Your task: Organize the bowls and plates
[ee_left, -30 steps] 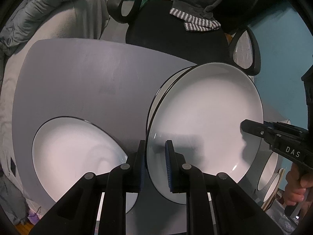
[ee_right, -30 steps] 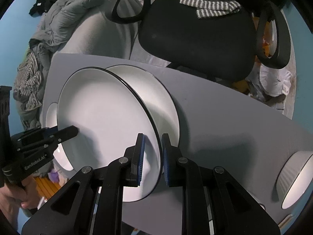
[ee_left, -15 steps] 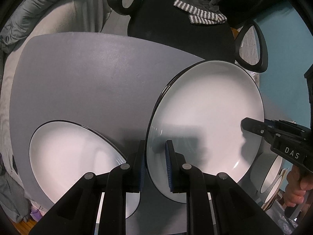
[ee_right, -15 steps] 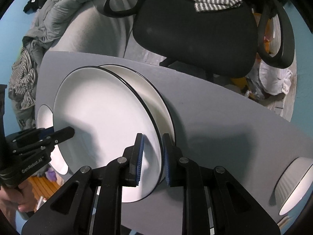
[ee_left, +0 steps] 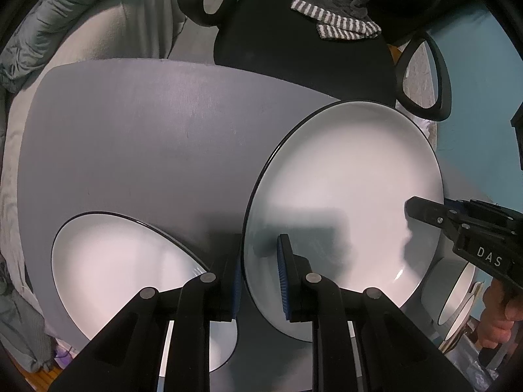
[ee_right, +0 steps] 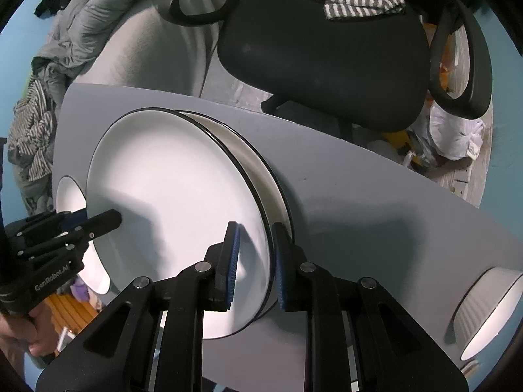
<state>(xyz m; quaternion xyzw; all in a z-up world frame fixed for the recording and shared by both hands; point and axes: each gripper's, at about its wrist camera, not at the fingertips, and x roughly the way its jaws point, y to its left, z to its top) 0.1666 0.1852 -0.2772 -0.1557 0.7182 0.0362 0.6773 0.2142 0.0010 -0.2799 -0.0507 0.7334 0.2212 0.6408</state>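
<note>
The left tongs (ee_left: 260,272) and right tongs (ee_right: 253,263) are each clamped on opposite rims of one white plate (ee_left: 343,202), held just above a second plate (ee_right: 261,170) that is mostly hidden beneath it on the grey counter (ee_left: 147,137). Another plate (ee_left: 121,261) lies left, partly cut off by the tongs. A bowl (ee_right: 490,310) sits right, and a black chair (ee_right: 327,52) stands beyond.

- Left tool (ee_left: 260,277): fingers straddle the near rim of a plate (ee_left: 343,212), pads close on either side.
- Right tool (ee_right: 253,263): fingers astride the same plate's opposite rim.
- Bare hand (ee_left: 501,320) grips the right tool's handle.
</note>
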